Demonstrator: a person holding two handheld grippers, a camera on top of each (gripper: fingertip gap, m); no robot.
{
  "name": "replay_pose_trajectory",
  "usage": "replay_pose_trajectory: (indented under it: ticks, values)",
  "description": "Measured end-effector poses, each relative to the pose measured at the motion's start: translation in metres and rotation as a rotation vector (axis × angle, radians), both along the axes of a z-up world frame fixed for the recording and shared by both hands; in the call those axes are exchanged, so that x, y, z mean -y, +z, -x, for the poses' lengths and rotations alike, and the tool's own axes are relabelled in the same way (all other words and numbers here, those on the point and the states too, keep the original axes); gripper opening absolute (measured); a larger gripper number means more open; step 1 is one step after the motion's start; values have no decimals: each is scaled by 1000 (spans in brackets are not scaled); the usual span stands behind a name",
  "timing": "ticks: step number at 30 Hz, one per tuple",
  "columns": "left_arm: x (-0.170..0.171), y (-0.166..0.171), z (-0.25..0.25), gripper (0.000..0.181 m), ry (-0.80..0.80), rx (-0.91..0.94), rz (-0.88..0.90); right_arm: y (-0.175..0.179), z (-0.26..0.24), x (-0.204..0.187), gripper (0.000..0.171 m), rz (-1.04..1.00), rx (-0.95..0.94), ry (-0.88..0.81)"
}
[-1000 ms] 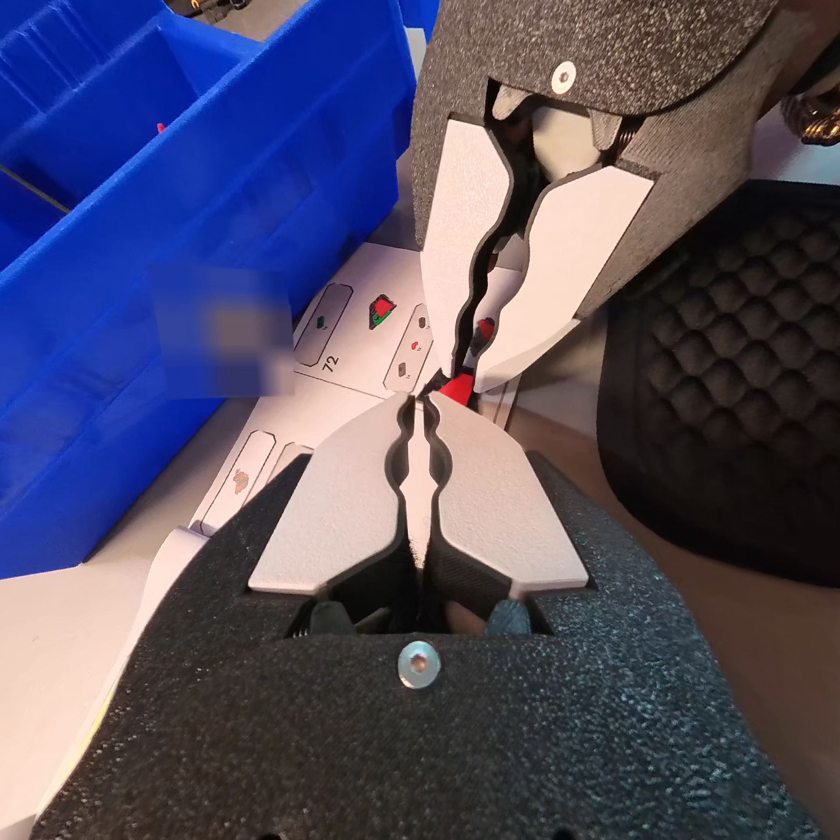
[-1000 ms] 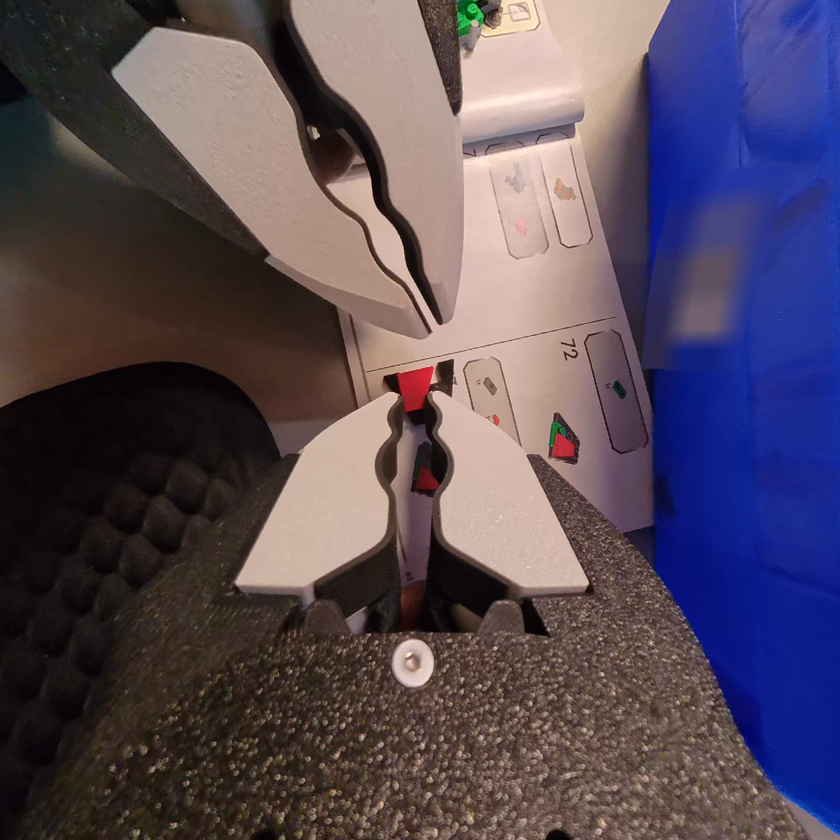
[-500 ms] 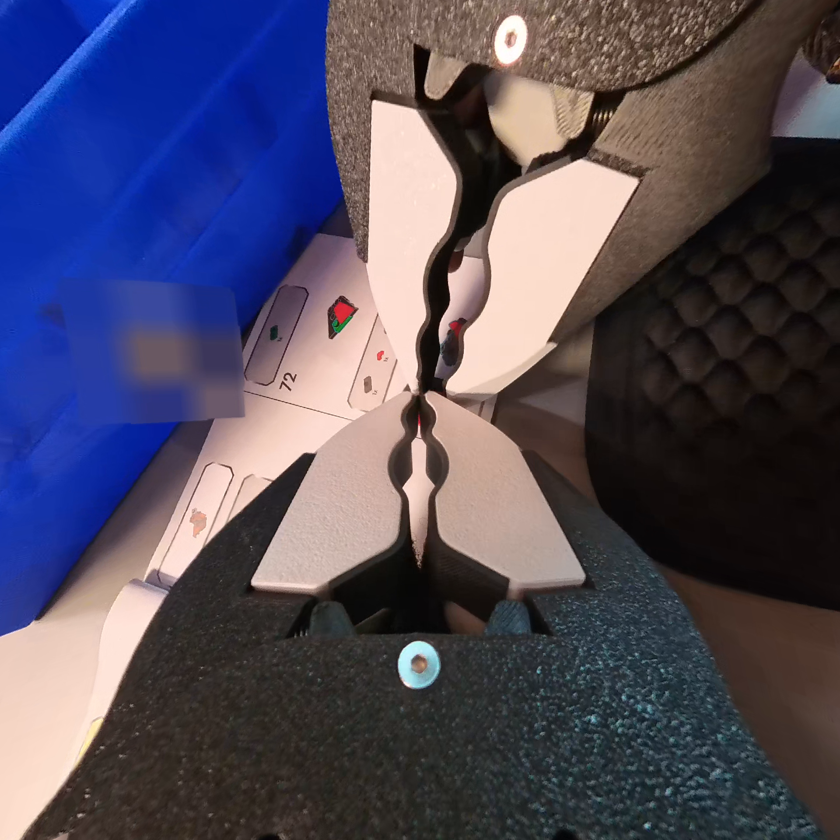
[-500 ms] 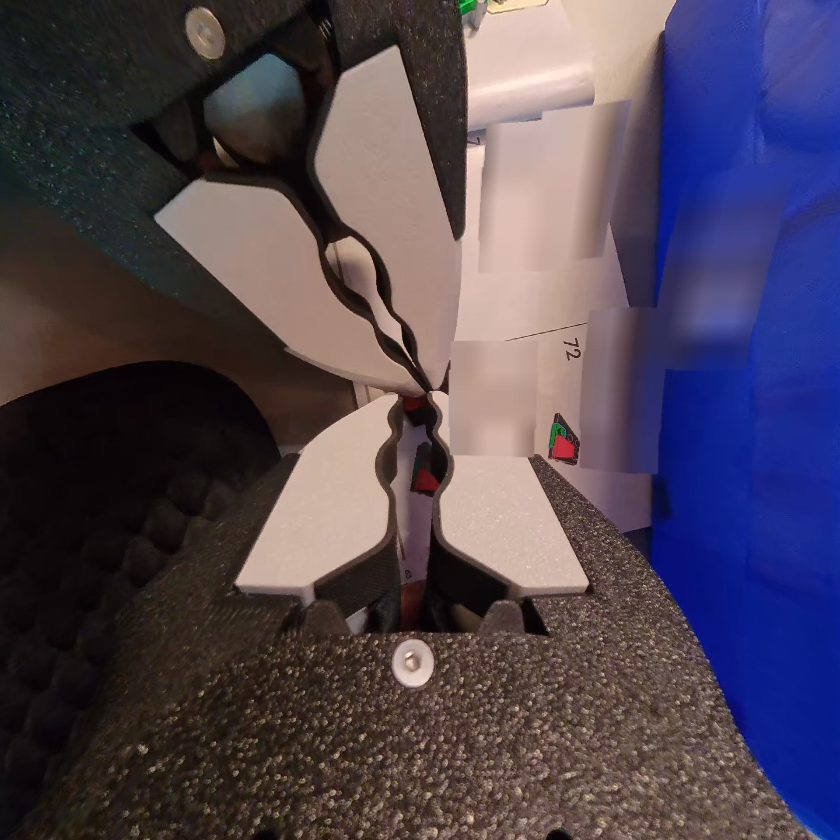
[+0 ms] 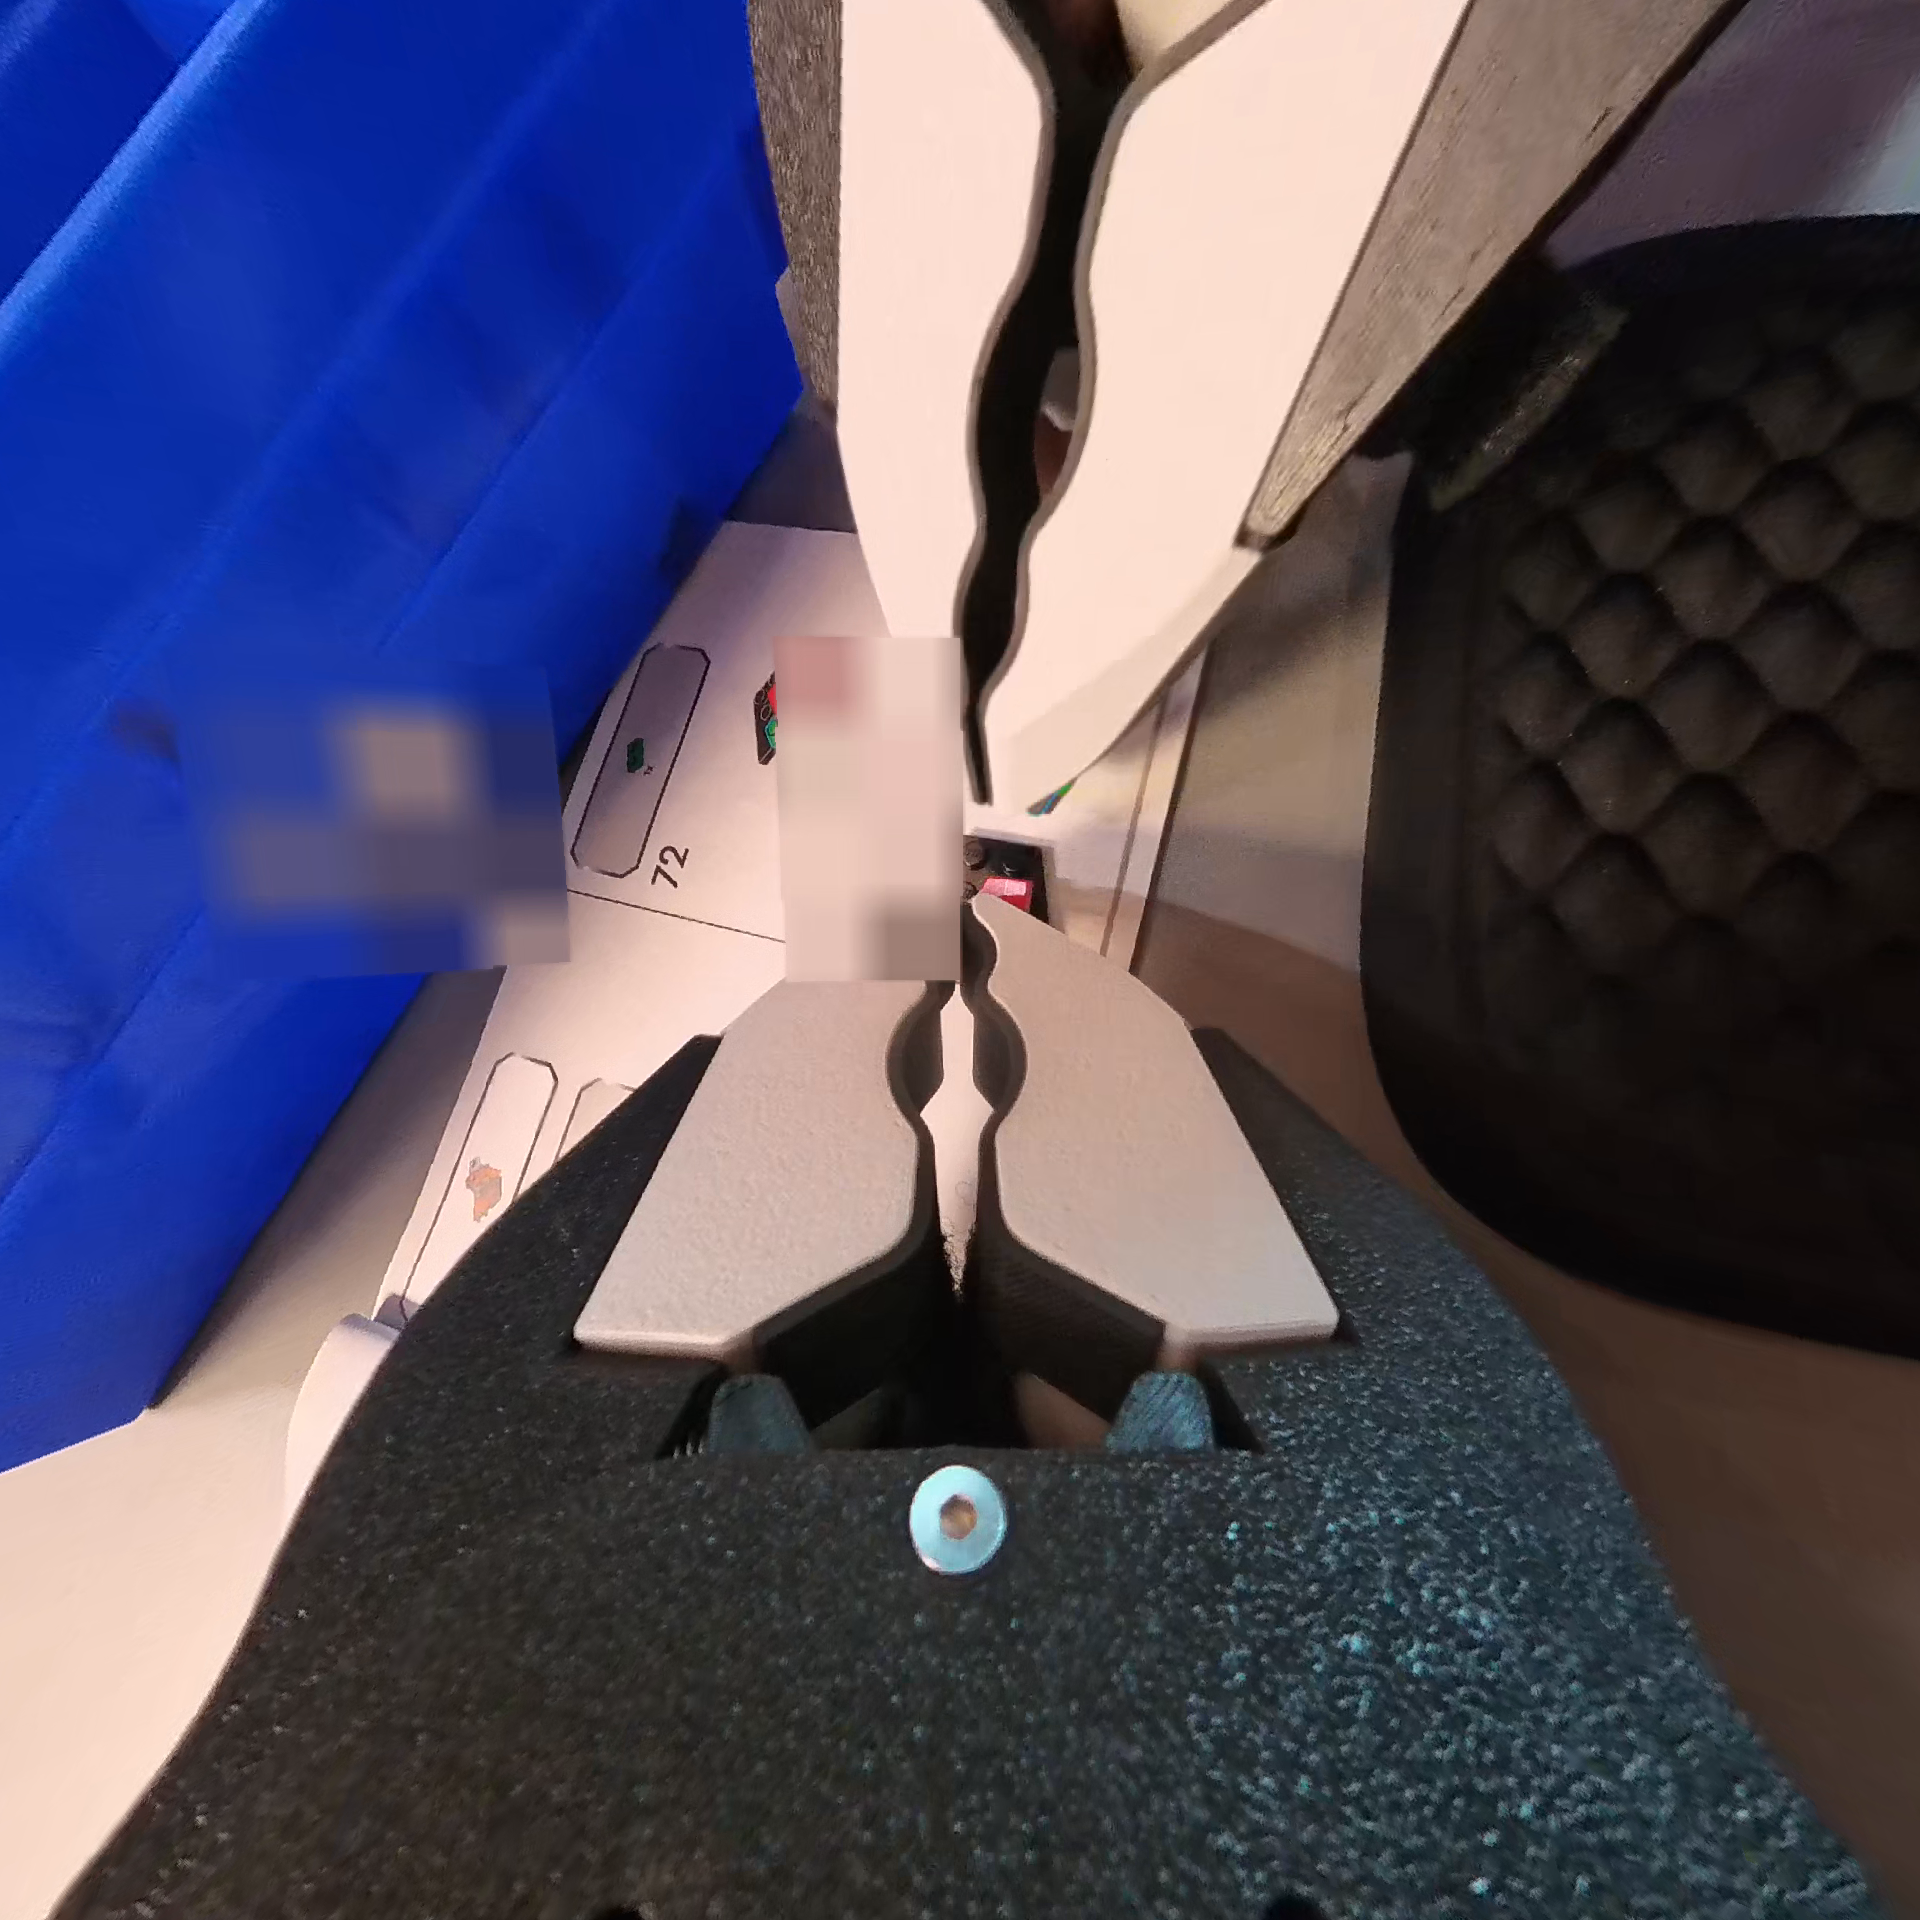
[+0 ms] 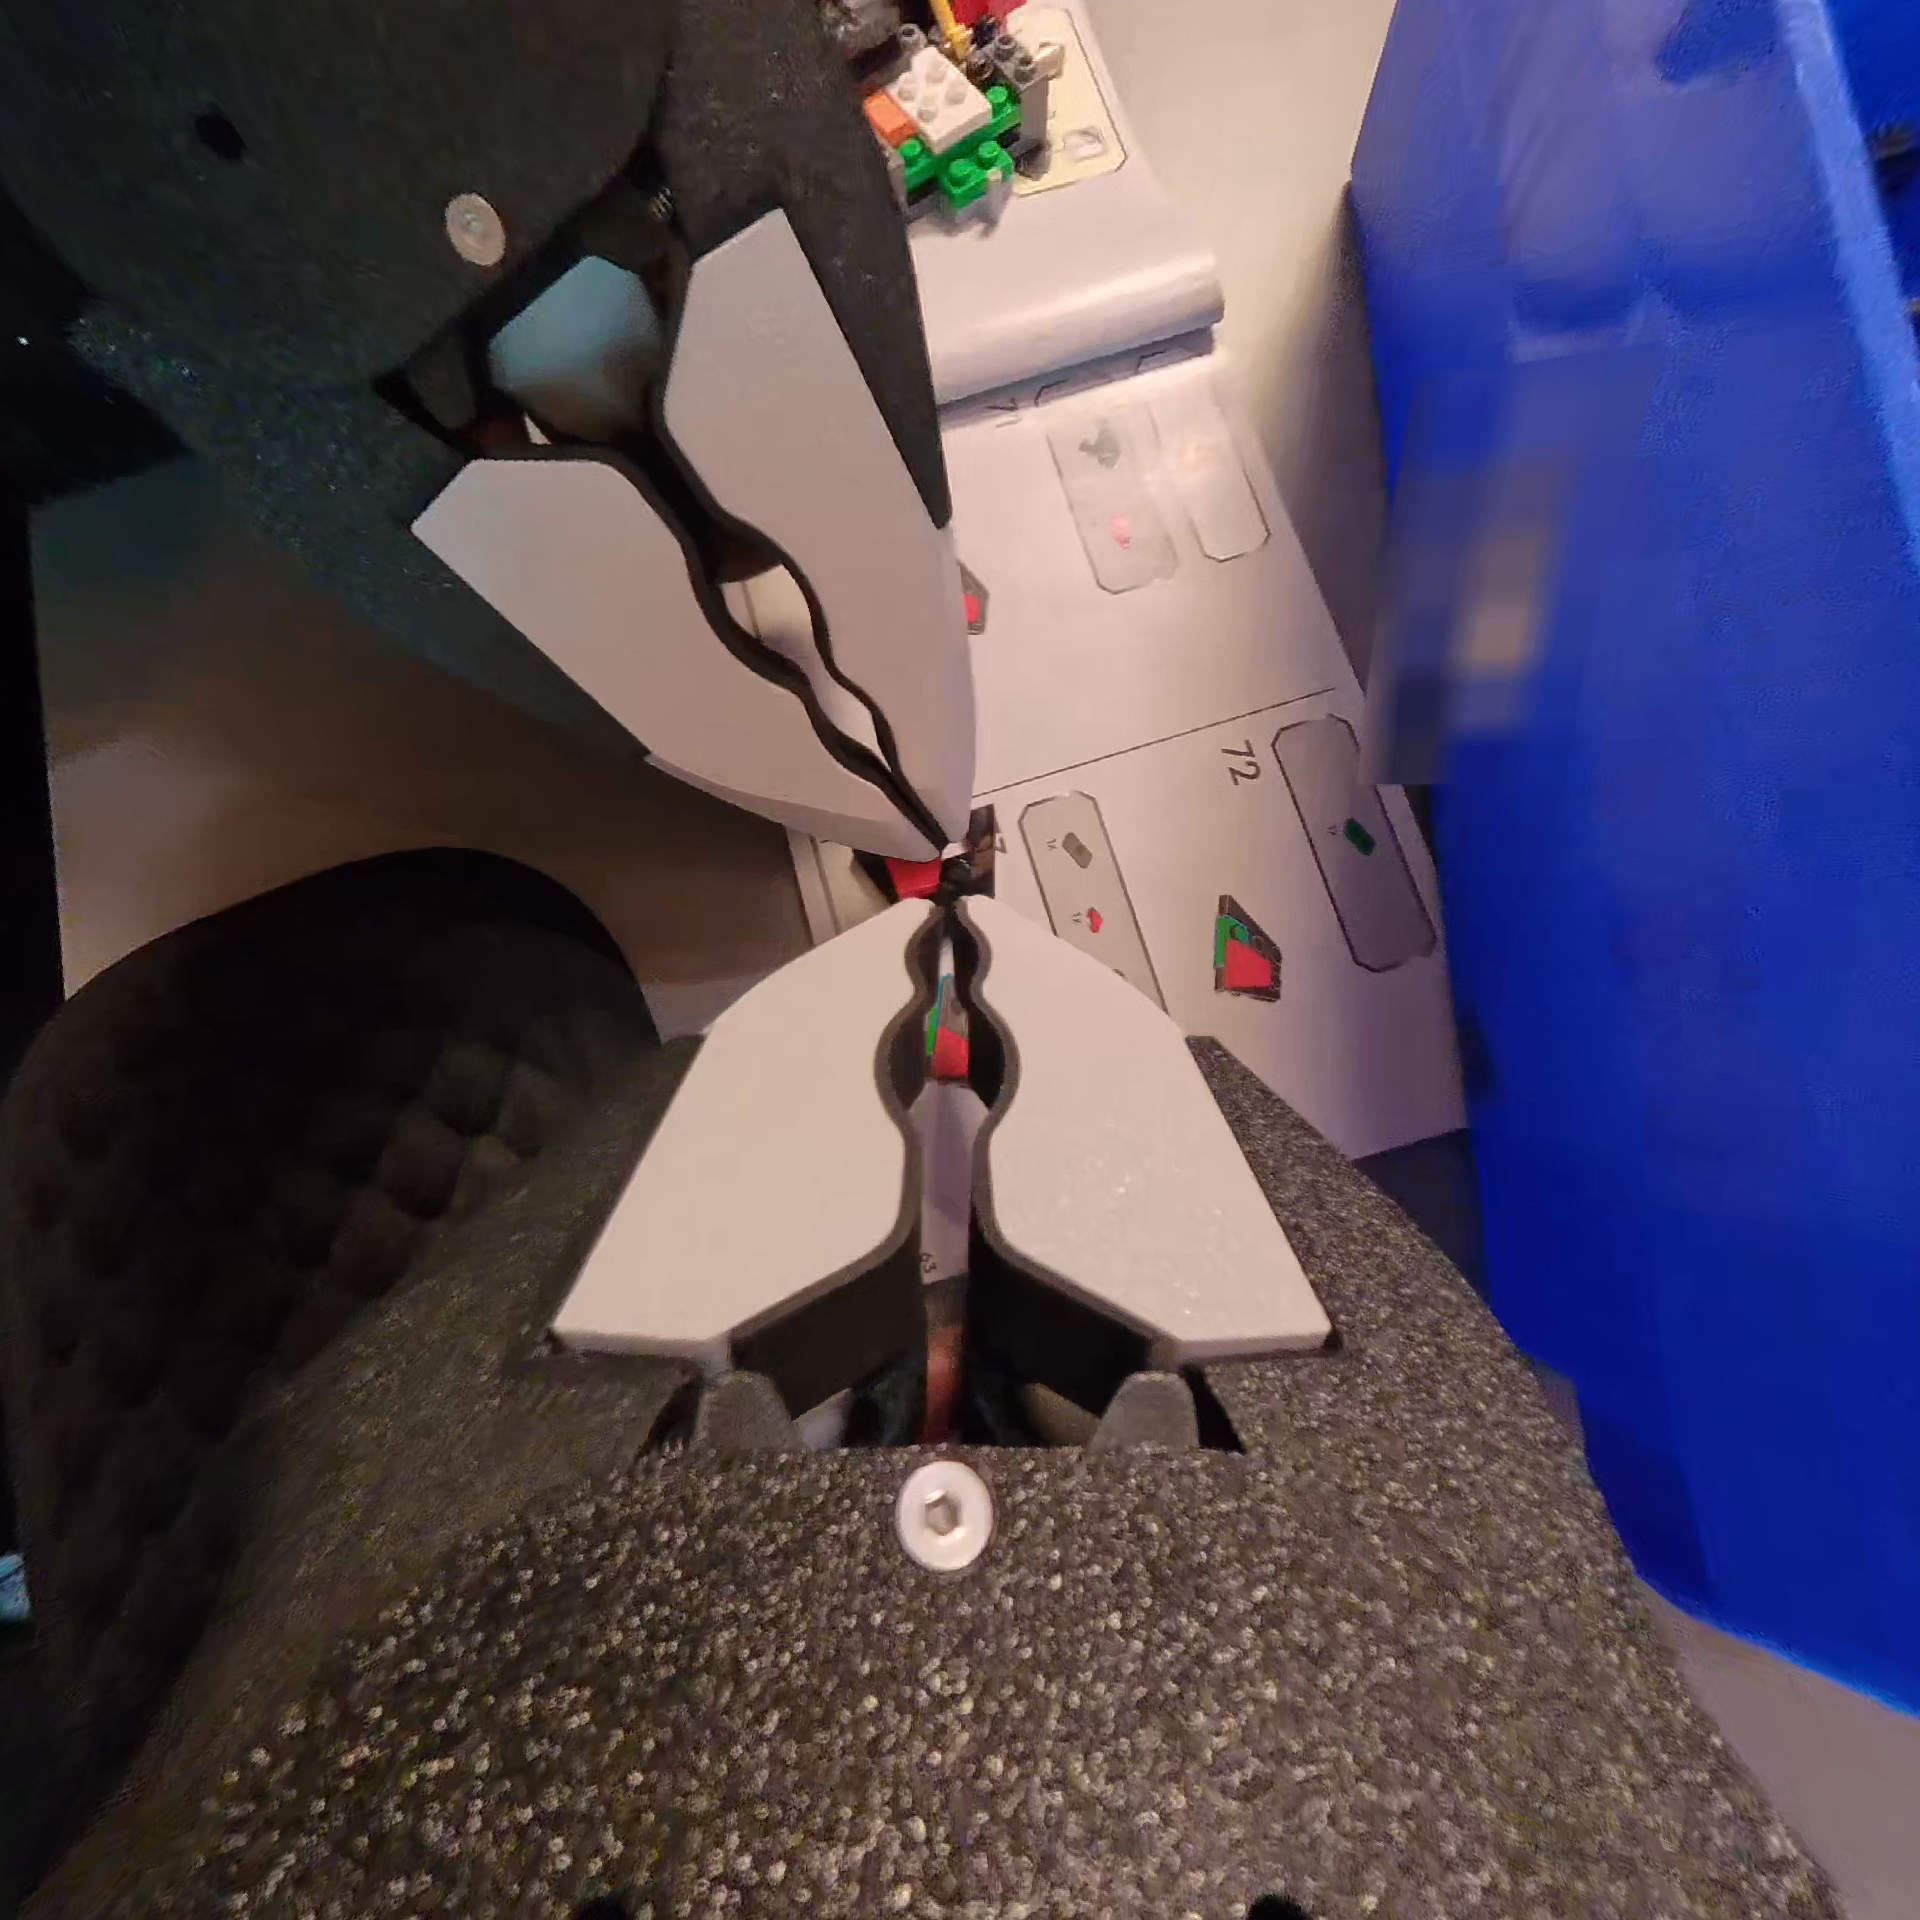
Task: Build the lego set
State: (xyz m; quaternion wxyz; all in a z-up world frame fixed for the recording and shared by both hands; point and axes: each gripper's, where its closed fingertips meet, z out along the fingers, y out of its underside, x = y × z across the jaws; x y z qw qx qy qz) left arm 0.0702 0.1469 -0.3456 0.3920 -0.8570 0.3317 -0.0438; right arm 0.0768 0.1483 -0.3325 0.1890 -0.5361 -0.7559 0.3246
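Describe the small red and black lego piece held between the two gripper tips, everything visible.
The lego piece is tiny: a red part joined to a black studded part, glossy plastic. In the right wrist view it sits over the instruction sheet, wedged between the closed tips of the right gripper below and the left gripper above; both appear to touch it. In the left wrist view its red face and black studs show just past the left gripper. The fingers hide most of it, so its full shape is unclear.

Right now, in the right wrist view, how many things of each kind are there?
Left hand-held gripper and right hand-held gripper: 2
Small red-and-black Lego piece: 1
Multicoloured part-built Lego model: 1
White paper instruction booklet: 1
Blue plastic bin: 1
Black dimpled foam pad: 1
Total: 7
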Motion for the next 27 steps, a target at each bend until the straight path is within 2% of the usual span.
replay_pose_trajectory:
  ticks: [9, 16, 19, 27]
  values:
    - [0, 0, 0, 0, -33, -54, -26, -10, 4, 11, 0, 40, 0, 26]
    - [3, 1, -9, 0, -77, -22, -19, -15, 2, 9, 0, 6, 57, 31]
    - [-5, -1, 1, 0, -9, -54, -21, -15, 2, 9, 0, 9, 63, 30]
    - [1, -6, 4, 0, -46, -53, 2, -14, 3, 10, 0, 26, 63, 25]
